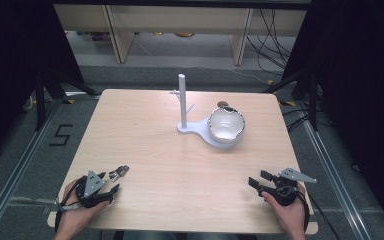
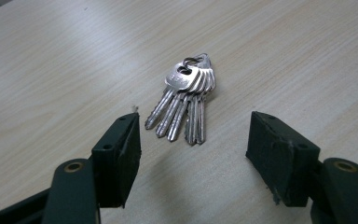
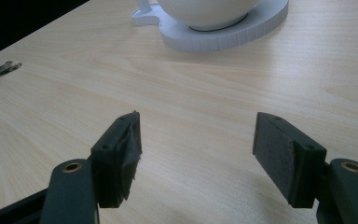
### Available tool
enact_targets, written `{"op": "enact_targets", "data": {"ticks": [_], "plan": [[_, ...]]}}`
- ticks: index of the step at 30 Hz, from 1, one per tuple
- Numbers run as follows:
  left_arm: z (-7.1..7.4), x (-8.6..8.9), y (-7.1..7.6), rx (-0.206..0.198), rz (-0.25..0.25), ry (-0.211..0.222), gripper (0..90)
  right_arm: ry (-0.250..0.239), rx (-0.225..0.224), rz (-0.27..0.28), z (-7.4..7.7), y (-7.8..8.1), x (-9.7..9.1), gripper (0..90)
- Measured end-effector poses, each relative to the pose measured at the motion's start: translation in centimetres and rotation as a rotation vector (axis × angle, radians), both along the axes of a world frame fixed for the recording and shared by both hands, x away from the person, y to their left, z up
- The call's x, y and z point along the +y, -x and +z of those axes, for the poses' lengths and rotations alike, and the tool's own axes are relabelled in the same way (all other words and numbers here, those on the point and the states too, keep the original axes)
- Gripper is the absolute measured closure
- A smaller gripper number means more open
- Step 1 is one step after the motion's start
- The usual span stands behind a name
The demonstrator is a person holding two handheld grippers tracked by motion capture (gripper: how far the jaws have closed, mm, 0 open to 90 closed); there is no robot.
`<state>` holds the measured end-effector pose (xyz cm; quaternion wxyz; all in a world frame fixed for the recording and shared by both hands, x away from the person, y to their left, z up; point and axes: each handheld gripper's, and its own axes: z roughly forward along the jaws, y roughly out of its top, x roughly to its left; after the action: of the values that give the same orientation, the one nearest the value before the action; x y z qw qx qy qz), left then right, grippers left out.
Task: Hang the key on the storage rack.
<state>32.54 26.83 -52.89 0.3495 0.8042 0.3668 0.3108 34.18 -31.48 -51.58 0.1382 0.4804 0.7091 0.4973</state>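
Observation:
A bunch of silver keys on a ring lies flat on the wooden table, just ahead of my left gripper, whose jaws stand wide open with nothing between them. From above, the keys sit near the table's front left, right beside the left gripper. At the front right, my right gripper is open and empty, resting near the table edge. Its own camera has the gripper aimed at bare tabletop, with the keys small at far left.
A white bowl sits on a white stand base with an upright post at the middle back of the table. The base's rim lies ahead of the right gripper. Black curtains and cables surround the table.

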Motion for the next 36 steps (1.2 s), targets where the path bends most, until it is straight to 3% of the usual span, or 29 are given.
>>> {"op": "enact_targets", "data": {"ticks": [1, 2, 3, 5, 6, 7, 8, 9, 11, 12, 13, 14, 15, 16, 19, 20, 22, 23, 24, 25, 26, 27, 29, 30, 33, 34, 36], "plan": [[0.0, 0.0, 0.0, 0.001, 0.000, -0.003, 34.2, 0.014, -0.003, 0.000, 0.1, -0.1, -0.1, 33.5], [0.0, 0.0, -0.1, 0.005, -0.007, 0.001, 34.0, -0.012, 0.018, -0.012, 0.1, 0.1, 0.1, 33.5], [0.1, 0.1, -0.1, 0.017, -0.016, 0.003, 33.5, 0.010, -0.006, 0.000, 0.0, -0.1, -0.2, 33.5], [0.2, 0.2, -0.5, 0.031, -0.038, 0.039, 31.8, 0.002, -0.001, 0.011, 0.1, -0.1, -0.3, 33.5], [0.2, 0.1, -0.8, 0.031, -0.044, 0.103, 31.5, -0.019, 0.007, 0.021, 0.0, -0.1, -0.3, 33.5], [0.4, 0.0, -1.0, 0.063, -0.053, 0.154, 30.9, -0.022, 0.013, 0.021, 0.1, 0.0, -0.2, 33.5], [0.8, 0.2, -1.2, 0.084, -0.080, 0.125, 29.4, 0.000, -0.003, 0.012, -0.1, -0.2, -0.2, 33.4], [1.0, 0.0, -1.3, 0.106, -0.071, 0.123, 28.8, 0.013, -0.011, 0.016, -0.1, -0.3, -0.2, 33.4], [1.9, 0.5, -2.0, 0.138, -0.101, 0.022, 27.6, -0.002, 0.013, 0.008, 0.0, -0.1, 0.2, 33.4], [2.2, 0.5, -2.4, 0.154, -0.107, 0.019, 27.2, -0.002, 0.010, 0.018, 0.0, -0.1, 0.3, 33.5], [2.5, 0.6, -2.7, 0.176, -0.101, 0.018, 26.7, 0.027, -0.023, 0.024, -0.1, -0.3, 0.2, 33.5], [2.8, 0.6, -3.0, 0.195, -0.104, 0.014, 26.6, 0.047, -0.020, 0.023, 0.0, -0.2, 0.1, 33.4], [3.0, 0.7, -3.5, 0.198, -0.115, 0.013, 26.3, 0.027, -0.002, 0.007, -0.1, -0.1, 0.4, 33.4], [3.3, 0.8, -3.9, 0.218, -0.130, -0.010, 26.1, 0.049, -0.029, 0.021, 0.0, -0.2, 0.2, 33.4], [3.8, 0.9, -4.7, 0.250, -0.136, -0.025, 25.0, 0.037, -0.025, 0.023, 0.0, -0.2, 0.2, 33.3], [4.1, 1.0, -5.5, 0.292, -0.133, -0.010, 24.7, -0.002, 0.003, 0.019, -0.1, -0.1, 0.5, 33.3], [4.1, 0.9, -5.9, 0.296, -0.129, 0.003, 24.5, -0.005, 0.011, 0.017, 0.0, -0.1, 0.6, 33.3], [4.8, 1.2, -6.9, 0.364, -0.172, -0.088, 24.5, -0.003, 0.011, 0.016, 0.0, -0.1, 0.6, 33.3], [4.8, 1.2, -6.9, 0.364, -0.172, -0.088, 24.5, -0.003, 0.011, 0.016, 0.0, -0.1, 0.6, 33.3], [5.0, 1.2, -7.7, 0.392, -0.191, -0.126, 24.4, 0.036, -0.017, 0.032, 0.0, -0.3, 0.3, 33.3], [5.0, 1.2, -7.7, 0.392, -0.191, -0.126, 24.1, 0.034, -0.019, 0.032, 0.0, -0.3, 0.4, 33.3], [5.1, 1.0, -8.3, 0.439, -0.198, -0.131, 24.0, 0.013, -0.007, 0.040, -0.1, -0.3, 0.5, 33.3], [5.1, 0.9, -8.7, 0.452, -0.194, -0.129, 24.1, 0.011, 0.002, 0.039, -0.1, -0.3, 0.4, 33.3], [5.2, 0.6, -9.2, 0.493, -0.215, -0.161, 24.7, 0.013, 0.000, 0.041, -0.1, -0.3, 0.4, 33.3], [5.2, 0.0, -9.8, 0.521, -0.247, -0.186, 25.8, -0.005, 0.008, 0.025, -0.1, -0.2, 0.5, 33.2], [5.4, -0.2, -10.0, 0.554, -0.261, -0.200, 25.9, 0.028, -0.014, 0.033, 0.0, -0.4, 0.2, 33.2], [5.4, -0.7, -10.8, 0.584, -0.281, -0.220, 26.0, -0.003, 0.009, 0.025, -0.1, -0.2, 0.5, 33.2]]}}
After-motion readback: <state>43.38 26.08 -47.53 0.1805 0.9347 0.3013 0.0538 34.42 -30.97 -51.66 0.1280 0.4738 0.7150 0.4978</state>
